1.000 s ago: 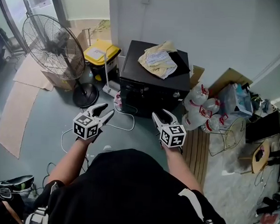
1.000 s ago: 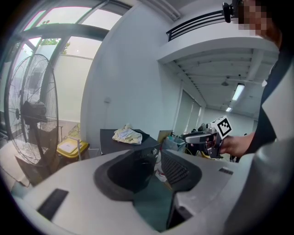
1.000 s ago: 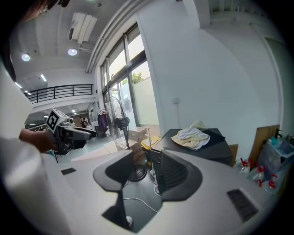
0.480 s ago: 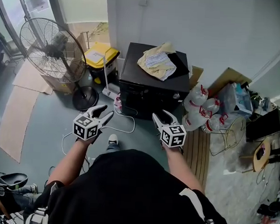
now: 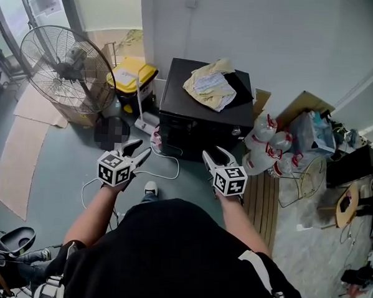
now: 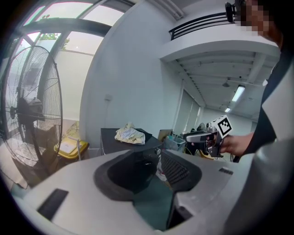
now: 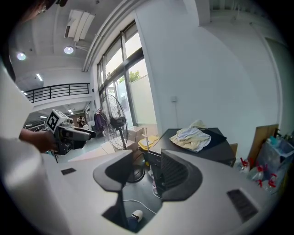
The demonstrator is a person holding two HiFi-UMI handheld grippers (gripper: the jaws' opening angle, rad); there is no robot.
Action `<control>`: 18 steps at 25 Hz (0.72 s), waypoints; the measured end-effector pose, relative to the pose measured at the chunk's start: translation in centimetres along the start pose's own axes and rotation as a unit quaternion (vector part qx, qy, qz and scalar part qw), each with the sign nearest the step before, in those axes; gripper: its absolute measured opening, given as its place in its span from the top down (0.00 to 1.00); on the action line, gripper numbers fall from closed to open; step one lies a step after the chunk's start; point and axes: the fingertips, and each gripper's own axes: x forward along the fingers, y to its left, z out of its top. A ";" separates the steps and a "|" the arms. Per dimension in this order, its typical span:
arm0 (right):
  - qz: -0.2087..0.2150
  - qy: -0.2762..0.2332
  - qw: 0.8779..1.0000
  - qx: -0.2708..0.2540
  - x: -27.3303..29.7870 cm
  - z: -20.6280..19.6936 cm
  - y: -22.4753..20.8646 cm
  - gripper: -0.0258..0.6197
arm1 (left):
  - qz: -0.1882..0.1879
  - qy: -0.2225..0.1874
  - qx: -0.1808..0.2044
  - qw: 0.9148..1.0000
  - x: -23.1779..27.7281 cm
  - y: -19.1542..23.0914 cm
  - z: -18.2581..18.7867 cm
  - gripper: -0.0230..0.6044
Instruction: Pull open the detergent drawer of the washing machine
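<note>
A black washing machine stands against the white wall, with a crumpled yellowish cloth on its top. Its front panel faces me; I cannot make out the detergent drawer. My left gripper is open, held in the air left of the machine's front. My right gripper is open too, in front of the machine's right half. Neither touches anything. The machine and cloth show beyond the left jaws, and the machine beyond the right jaws.
A big standing fan is at the left, a yellow-lidded bin beside the machine. White cables trail on the floor. Plastic bottles, cardboard and a wire basket crowd the right. My shoe is below the grippers.
The view has drifted slightly, so the machine sits a bit lower and nearer. Both grippers keep their pose and stay open.
</note>
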 end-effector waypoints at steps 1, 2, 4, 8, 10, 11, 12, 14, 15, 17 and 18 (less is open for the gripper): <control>-0.002 0.001 1.000 0.001 0.3 -0.1 0.0 0.67 | -0.001 0.001 -0.001 1.000 0.2 0.4 -0.1 0.67; -0.003 0.003 1.000 0.001 0.7 -0.2 0.0 0.67 | -0.002 0.001 -0.002 1.000 0.3 0.9 -0.2 0.67; -0.008 0.005 1.000 0.004 1.4 -0.3 -0.2 0.67 | -0.005 0.003 -0.004 1.000 0.8 1.9 -0.3 0.67; -0.017 0.007 1.000 0.009 2.7 -0.2 -0.9 0.67 | -0.012 0.008 -0.006 1.000 2.1 3.3 -0.3 0.67; -0.020 0.009 1.000 0.012 3.3 -0.1 -1.2 0.67 | -0.017 0.011 -0.006 1.000 2.7 3.9 -0.3 0.67; -0.022 0.010 1.000 0.013 3.7 0.0 -1.4 0.67 | -0.019 0.013 -0.007 1.000 3.0 4.2 -0.2 0.67; -0.024 0.010 1.000 0.014 4.1 0.1 -1.6 0.67 | -0.020 0.015 -0.007 1.000 3.3 4.6 -0.1 0.67; -0.026 0.012 0.999 0.017 5.0 0.5 -1.8 0.67 | -0.023 0.018 -0.008 1.000 3.9 5.4 0.2 0.67; -0.026 0.013 0.999 0.018 5.3 0.7 -1.9 0.67 | -0.024 0.020 -0.008 0.999 4.1 5.8 0.3 0.67; -0.027 0.014 0.999 0.019 6.1 0.7 -1.8 0.67 | -0.025 0.022 -0.010 0.999 4.4 6.6 0.3 0.67; -0.028 0.015 0.999 0.020 6.5 0.7 -1.8 0.67 | -0.026 0.024 -0.010 0.999 4.6 7.0 0.3 0.67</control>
